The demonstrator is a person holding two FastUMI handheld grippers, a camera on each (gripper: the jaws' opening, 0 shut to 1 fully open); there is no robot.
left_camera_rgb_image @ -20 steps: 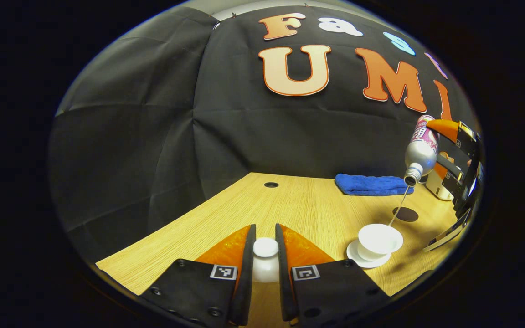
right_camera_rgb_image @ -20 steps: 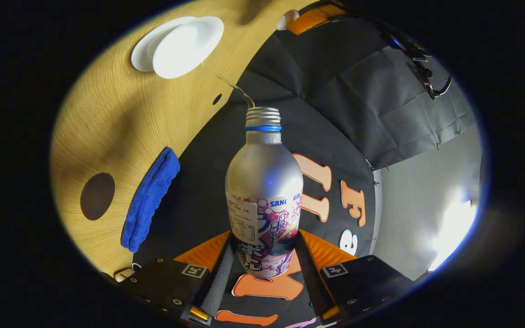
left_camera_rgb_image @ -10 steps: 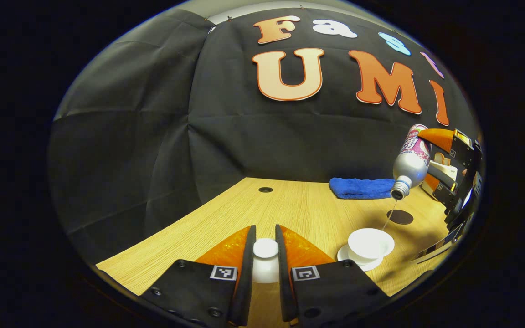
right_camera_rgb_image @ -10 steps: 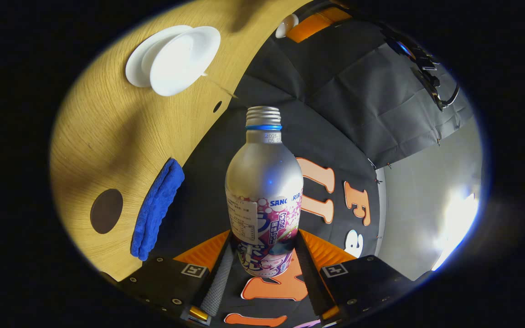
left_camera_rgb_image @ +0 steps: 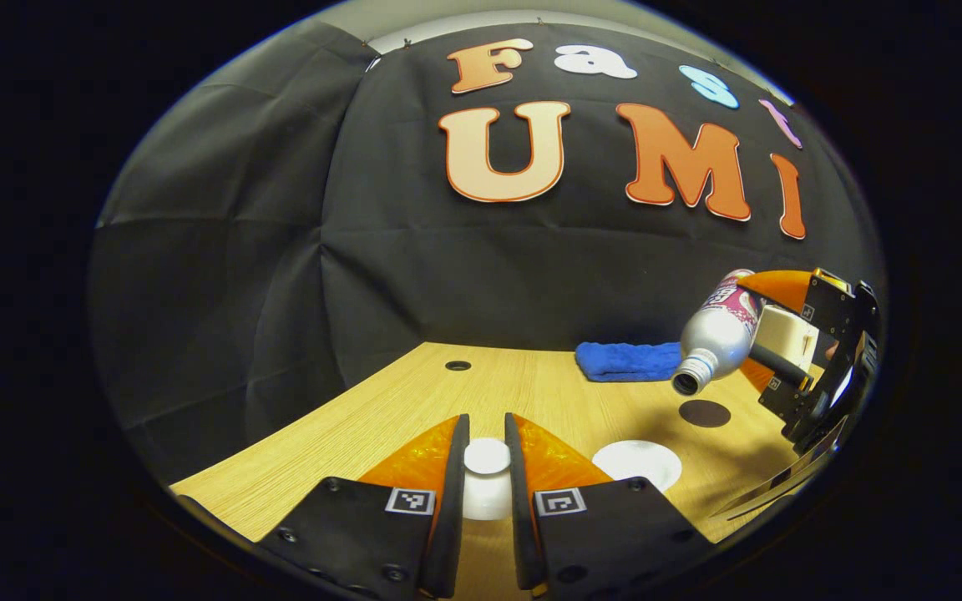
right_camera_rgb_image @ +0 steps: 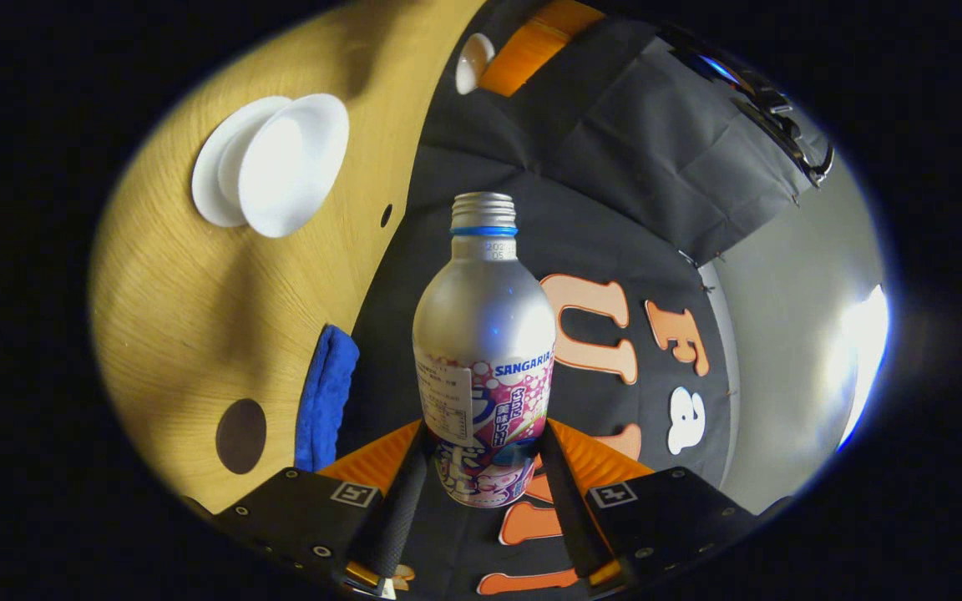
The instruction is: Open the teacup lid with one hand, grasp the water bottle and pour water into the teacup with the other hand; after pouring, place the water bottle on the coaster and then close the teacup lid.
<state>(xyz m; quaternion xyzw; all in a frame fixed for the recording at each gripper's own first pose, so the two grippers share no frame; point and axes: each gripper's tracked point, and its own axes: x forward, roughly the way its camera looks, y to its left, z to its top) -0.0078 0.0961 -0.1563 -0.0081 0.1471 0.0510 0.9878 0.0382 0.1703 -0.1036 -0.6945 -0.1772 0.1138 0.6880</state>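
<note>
left gripper [left_camera_rgb_image: 487, 467] clamped on lid [left_camera_rgb_image: 486, 457]; right gripper [right_camera_rgb_image: 481, 476] clamps tilted bottle [right_camera_rgb_image: 483, 351] above table [right_camera_rgb_image: 180, 284], near coaster [right_camera_rgb_image: 240, 435].

From my left gripper view, the teacup lid [left_camera_rgb_image: 486, 467] is mostly hidden: I see its white knob and a bit of the body between the fingers, the rest sits behind the jaws. The teacup [left_camera_rgb_image: 636, 463] is cut off along its near edge by my left gripper [left_camera_rgb_image: 486, 501], so I cannot tell cup from saucer there. The water bottle [left_camera_rgb_image: 713, 332] has its base hidden in the right gripper [left_camera_rgb_image: 790, 351], whose body runs off the right edge. In the right gripper view, the bottle's bottom [right_camera_rgb_image: 481, 492] is covered by the fingers. I cannot tell whether the teacup [right_camera_rgb_image: 289, 163] holds water. The label print is too small to make out.
</note>
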